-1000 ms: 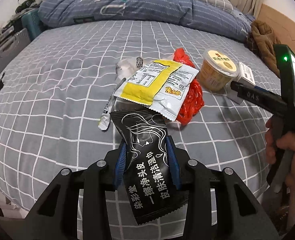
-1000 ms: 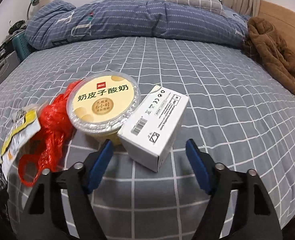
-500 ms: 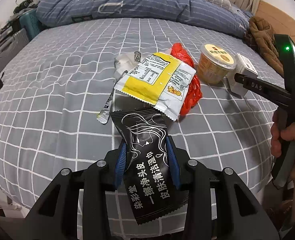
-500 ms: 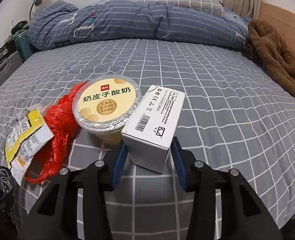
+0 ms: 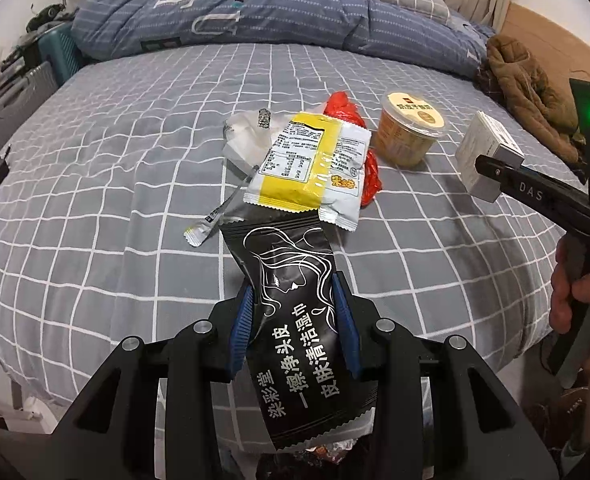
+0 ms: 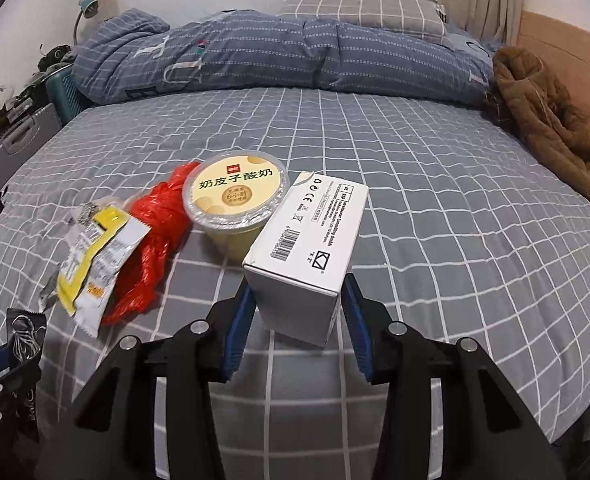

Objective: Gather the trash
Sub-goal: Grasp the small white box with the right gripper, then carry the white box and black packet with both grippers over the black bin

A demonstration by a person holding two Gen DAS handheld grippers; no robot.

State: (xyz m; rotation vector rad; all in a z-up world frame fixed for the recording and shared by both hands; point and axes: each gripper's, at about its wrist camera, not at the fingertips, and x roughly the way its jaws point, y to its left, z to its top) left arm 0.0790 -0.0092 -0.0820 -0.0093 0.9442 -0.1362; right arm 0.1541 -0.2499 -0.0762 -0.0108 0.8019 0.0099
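My left gripper (image 5: 293, 300) is shut on a black wet-wipe packet (image 5: 295, 312) and holds it above the near edge of the bed. My right gripper (image 6: 297, 300) is shut on a white cardboard box (image 6: 307, 248), lifted off the bed; the box also shows in the left wrist view (image 5: 485, 156). On the grey checked bed lie a yellow-and-white snack wrapper (image 5: 311, 168), a red plastic bag (image 6: 155, 240), a yellow yogurt cup (image 6: 235, 208), a crumpled clear wrapper (image 5: 243, 140) and a thin sachet (image 5: 211, 224).
A rolled blue duvet (image 6: 275, 56) and a pillow (image 6: 359, 8) lie at the far side. A brown jacket (image 6: 547, 128) lies at the right by the wooden headboard (image 6: 567, 56). A suitcase and clutter (image 5: 11, 92) stand off the left edge.
My right gripper closed on the white box and lifted it up off the bed, away from the yogurt cup. My left gripper kept holding the black packet and rose slightly.
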